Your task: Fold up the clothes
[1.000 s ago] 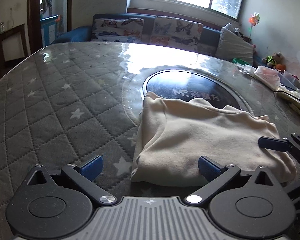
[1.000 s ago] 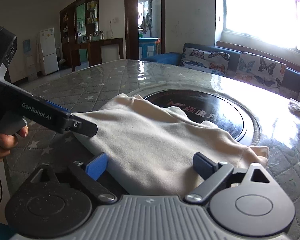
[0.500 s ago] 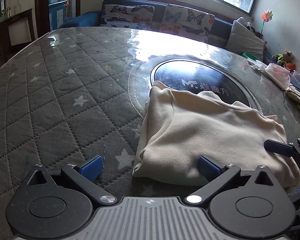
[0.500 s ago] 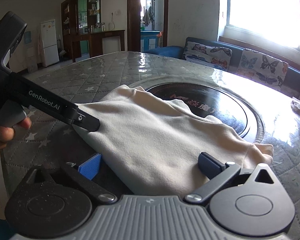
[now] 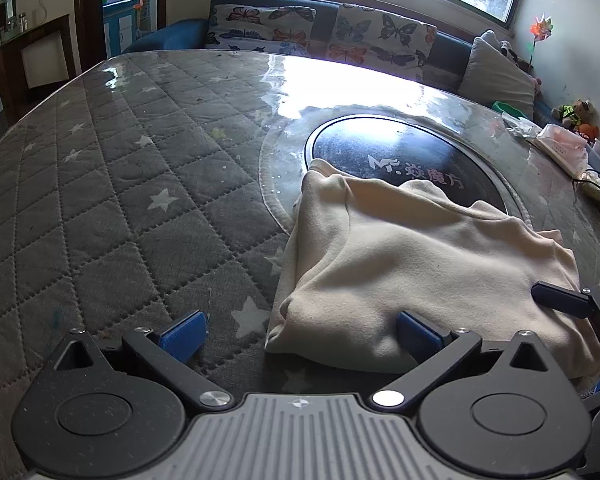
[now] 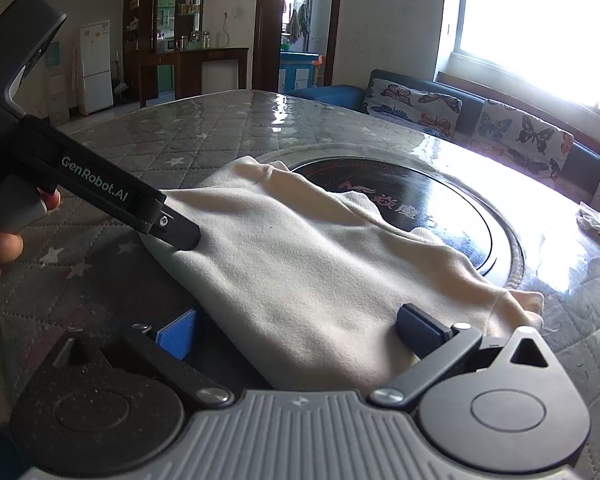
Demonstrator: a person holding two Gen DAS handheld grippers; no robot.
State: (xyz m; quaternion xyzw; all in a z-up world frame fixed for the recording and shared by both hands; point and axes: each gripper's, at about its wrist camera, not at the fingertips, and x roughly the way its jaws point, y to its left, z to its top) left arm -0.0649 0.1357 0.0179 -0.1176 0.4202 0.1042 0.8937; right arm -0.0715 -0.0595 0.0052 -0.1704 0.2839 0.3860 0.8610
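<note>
Cream sweater (image 5: pixel 420 264), already folded into a thick rectangular bundle, lies on the quilted grey star-patterned tablecloth (image 5: pixel 100 208) of a big round table, its far edge overlapping the black glass disc (image 5: pixel 400 160) at the centre. Its long axis runs left to right across both grippers' near edge. Left gripper (image 5: pixel 300 332) has its fingers spread wide: the right pad rests on the sweater's near left corner, the left pad on bare cloth beside it. Right gripper (image 6: pixel 300 332) is also spread wide, straddling the near right part of the bundle. Each sits at its own end, so neither is clearly nearer. Plastic bags (image 5: pixel 560 148) lie well apart at the table's right rim; nothing blocks a next fold.
</note>
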